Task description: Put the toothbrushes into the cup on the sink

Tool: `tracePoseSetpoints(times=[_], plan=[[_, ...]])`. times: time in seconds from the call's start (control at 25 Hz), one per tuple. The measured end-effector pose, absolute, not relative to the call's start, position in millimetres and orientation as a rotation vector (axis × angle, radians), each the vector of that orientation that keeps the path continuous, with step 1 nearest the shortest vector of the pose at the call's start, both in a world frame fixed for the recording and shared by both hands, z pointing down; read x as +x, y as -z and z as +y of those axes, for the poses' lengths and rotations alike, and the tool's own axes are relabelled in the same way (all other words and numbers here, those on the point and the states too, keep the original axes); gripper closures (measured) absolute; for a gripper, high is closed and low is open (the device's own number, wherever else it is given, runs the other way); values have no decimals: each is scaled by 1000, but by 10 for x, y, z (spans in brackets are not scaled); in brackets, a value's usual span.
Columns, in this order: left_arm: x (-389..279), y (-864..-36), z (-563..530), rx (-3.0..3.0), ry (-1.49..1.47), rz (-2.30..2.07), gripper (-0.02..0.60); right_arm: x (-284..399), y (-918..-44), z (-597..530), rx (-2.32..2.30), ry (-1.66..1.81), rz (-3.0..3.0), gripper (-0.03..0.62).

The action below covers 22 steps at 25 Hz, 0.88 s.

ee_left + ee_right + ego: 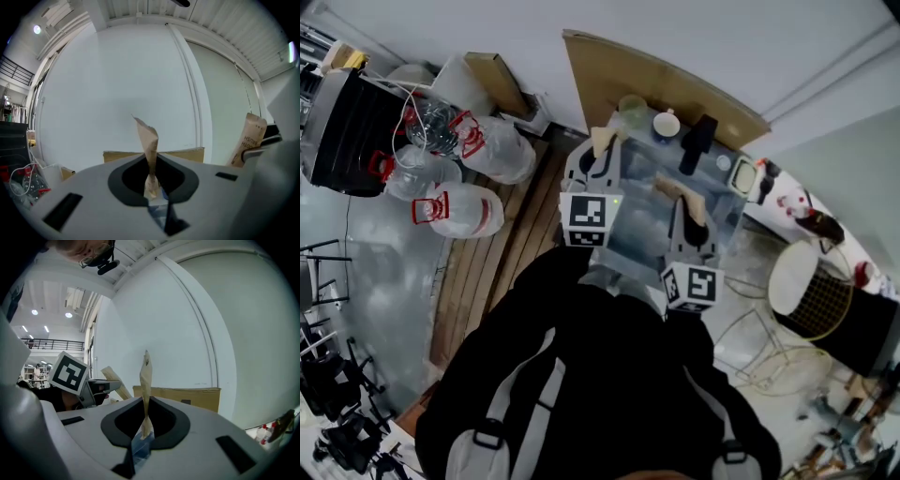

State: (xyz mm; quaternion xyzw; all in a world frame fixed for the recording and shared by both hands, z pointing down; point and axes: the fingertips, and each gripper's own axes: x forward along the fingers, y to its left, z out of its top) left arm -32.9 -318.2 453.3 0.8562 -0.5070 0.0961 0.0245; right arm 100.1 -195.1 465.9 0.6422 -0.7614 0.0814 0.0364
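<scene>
My left hand-held gripper [152, 190] is clamped on a paper-wrapped toothbrush [149, 145], which stands up from between the jaws. My right hand-held gripper [142, 430] grips a second wrapped toothbrush [145, 380] in the same way. Both are above the sink [642, 206]. At its far edge stand a greenish cup [632, 108], a white cup [667, 123] and, just beside it, a dark object [698, 141]. Behind them leans a cardboard sheet [666, 80].

Left gripper [151, 183], right gripper [144, 428], both clamped
</scene>
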Motion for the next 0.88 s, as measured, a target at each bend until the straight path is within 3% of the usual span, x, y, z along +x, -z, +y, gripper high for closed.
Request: tracePoseSetpoints(times=[0.88], plan=[[54,-5046,-4160,2692,-428,-1452,549,1072,-4851,-2250,2049,-307,-2254,572]])
